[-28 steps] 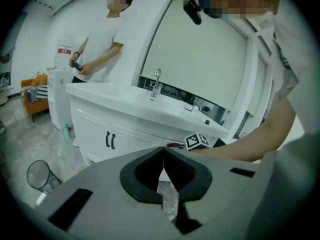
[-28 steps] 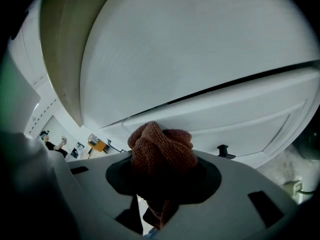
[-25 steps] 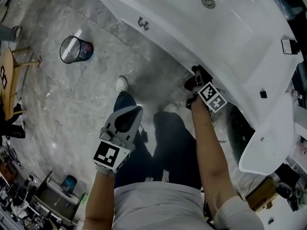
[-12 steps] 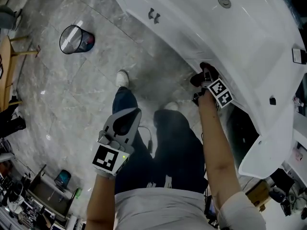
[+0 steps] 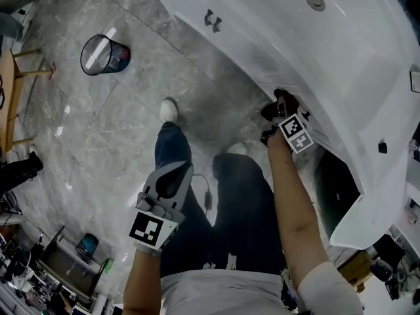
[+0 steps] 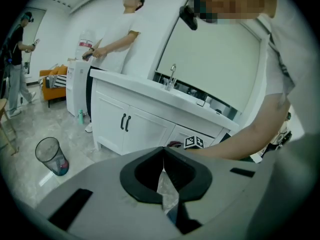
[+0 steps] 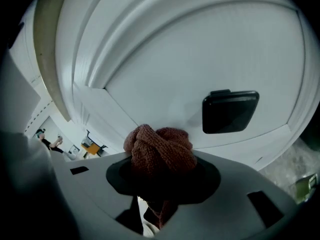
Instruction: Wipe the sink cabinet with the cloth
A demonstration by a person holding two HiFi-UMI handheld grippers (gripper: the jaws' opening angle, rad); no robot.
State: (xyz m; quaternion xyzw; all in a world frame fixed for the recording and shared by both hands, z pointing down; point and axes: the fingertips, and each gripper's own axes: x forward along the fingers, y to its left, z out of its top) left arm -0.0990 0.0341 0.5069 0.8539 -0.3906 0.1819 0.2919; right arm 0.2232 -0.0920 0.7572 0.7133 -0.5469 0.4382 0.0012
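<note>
right gripper (image 7: 162, 173) clamped on the cloth (image 7: 160, 151), left gripper (image 6: 163, 170) closed empty, we could snag the black handle (image 7: 230, 111).

Right claw (image 5: 280, 101) slid cloth (image 7: 160, 151) slightly along cabinet (image 5: 262, 44)

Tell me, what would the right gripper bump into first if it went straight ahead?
The white cabinet door, seemingly very close ahead. The cloth held in the right gripper would likely touch first; the black handle sits off to the side.
</note>
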